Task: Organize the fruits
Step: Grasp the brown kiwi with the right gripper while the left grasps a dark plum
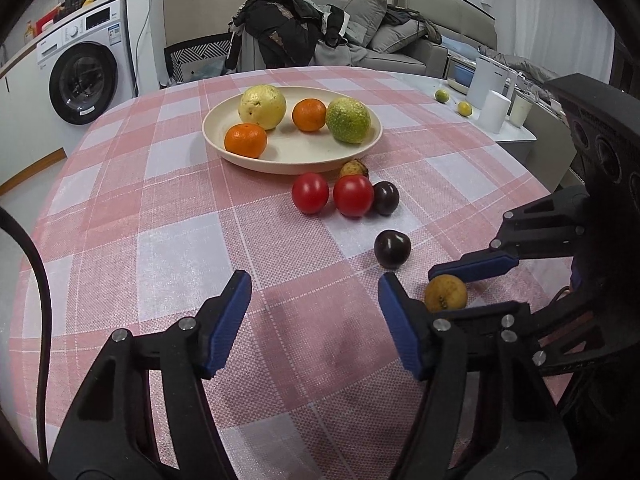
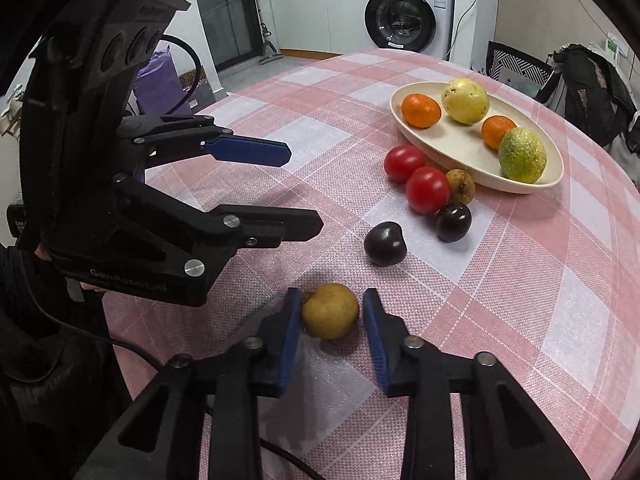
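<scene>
A small yellow-brown fruit [image 2: 330,316] lies on the checked tablecloth between the open fingers of my right gripper [image 2: 332,320]; the left pad touches it and a small gap shows at the right pad. It also shows in the left wrist view [image 1: 445,293]. My left gripper [image 1: 314,308] is open and empty above the cloth, seen from the side in the right wrist view [image 2: 304,192]. A cream plate [image 1: 292,156] holds two oranges, a yellow fruit and a green fruit. Two red tomatoes [image 1: 332,195], two dark plums [image 1: 392,249] and another yellow-brown fruit [image 1: 353,168] lie beside it.
A white side table [image 1: 500,128] at the far right carries a kettle, cups and two small limes. A washing machine [image 1: 86,76], a chair piled with clothes [image 1: 288,28] and a sofa stand beyond the round table.
</scene>
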`<state>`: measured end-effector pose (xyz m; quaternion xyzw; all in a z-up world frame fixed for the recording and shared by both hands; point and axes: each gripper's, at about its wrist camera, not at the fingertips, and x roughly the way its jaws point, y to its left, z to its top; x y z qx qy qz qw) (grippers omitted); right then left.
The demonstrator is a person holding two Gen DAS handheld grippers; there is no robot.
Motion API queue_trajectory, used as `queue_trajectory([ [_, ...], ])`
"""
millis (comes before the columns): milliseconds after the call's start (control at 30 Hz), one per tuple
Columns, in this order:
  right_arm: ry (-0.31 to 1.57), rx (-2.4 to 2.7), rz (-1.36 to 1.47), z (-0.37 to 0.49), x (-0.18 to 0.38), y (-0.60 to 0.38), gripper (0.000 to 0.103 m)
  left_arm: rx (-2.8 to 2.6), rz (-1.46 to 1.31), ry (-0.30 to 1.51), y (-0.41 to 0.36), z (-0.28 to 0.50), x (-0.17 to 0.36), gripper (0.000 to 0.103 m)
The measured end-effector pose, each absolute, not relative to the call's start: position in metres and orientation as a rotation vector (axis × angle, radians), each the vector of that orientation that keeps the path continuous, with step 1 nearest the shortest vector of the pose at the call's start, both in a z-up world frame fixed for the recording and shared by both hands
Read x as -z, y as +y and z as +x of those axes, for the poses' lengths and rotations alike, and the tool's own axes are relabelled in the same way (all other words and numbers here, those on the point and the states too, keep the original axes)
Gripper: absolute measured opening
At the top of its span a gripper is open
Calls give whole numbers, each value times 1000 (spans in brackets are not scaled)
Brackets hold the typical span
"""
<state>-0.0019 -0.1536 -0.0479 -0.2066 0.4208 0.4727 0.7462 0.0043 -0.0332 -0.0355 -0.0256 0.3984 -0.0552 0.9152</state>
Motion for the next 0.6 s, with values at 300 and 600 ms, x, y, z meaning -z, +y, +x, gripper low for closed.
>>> queue_trajectory([
  [300, 875, -970, -383, 16, 33, -170, 29, 142, -70, 860, -39, 14, 40, 65],
  [600, 875, -880, -304, 37, 27, -188, 29, 208, -19, 886, -67, 31, 47, 57],
])
